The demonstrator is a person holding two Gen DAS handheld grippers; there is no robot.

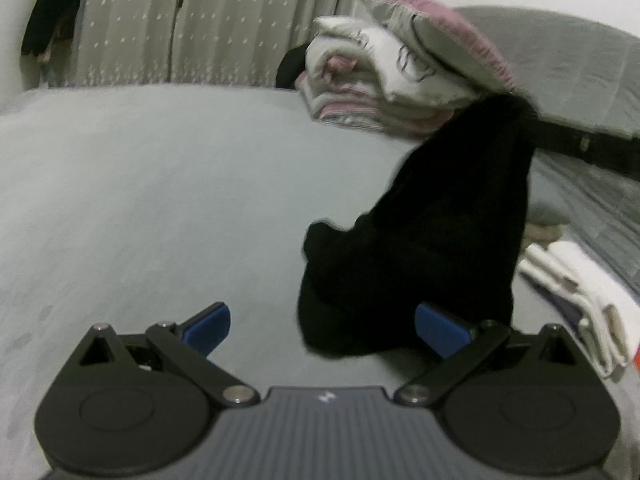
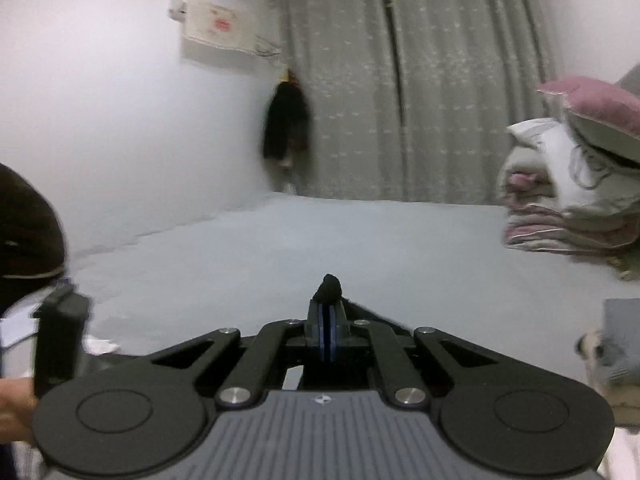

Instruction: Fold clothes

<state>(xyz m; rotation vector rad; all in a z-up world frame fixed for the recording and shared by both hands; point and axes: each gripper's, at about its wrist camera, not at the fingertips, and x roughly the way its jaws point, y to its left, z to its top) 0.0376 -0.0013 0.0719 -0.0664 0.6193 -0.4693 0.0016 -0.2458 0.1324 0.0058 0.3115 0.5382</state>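
Note:
A black garment (image 1: 432,232) hangs over the grey bed sheet (image 1: 160,184), pinched at its top by the other gripper's black arm at the right of the left wrist view; its lower end rests bunched on the sheet. My left gripper (image 1: 322,328) is open just in front of that bunched end, its blue pads (image 1: 210,326) wide apart, nothing between them. In the right wrist view my right gripper (image 2: 327,320) is shut on a fold of the black garment (image 2: 330,288), which sticks up above the fingertips and trails off to the right.
A stack of folded quilts and pink-edged pillows (image 1: 400,72) stands at the back right of the bed. Folded white clothes (image 1: 584,300) lie at the right edge. Grey curtains (image 2: 420,92) and a white wall close the far side. A person's hand (image 2: 12,404) shows at left.

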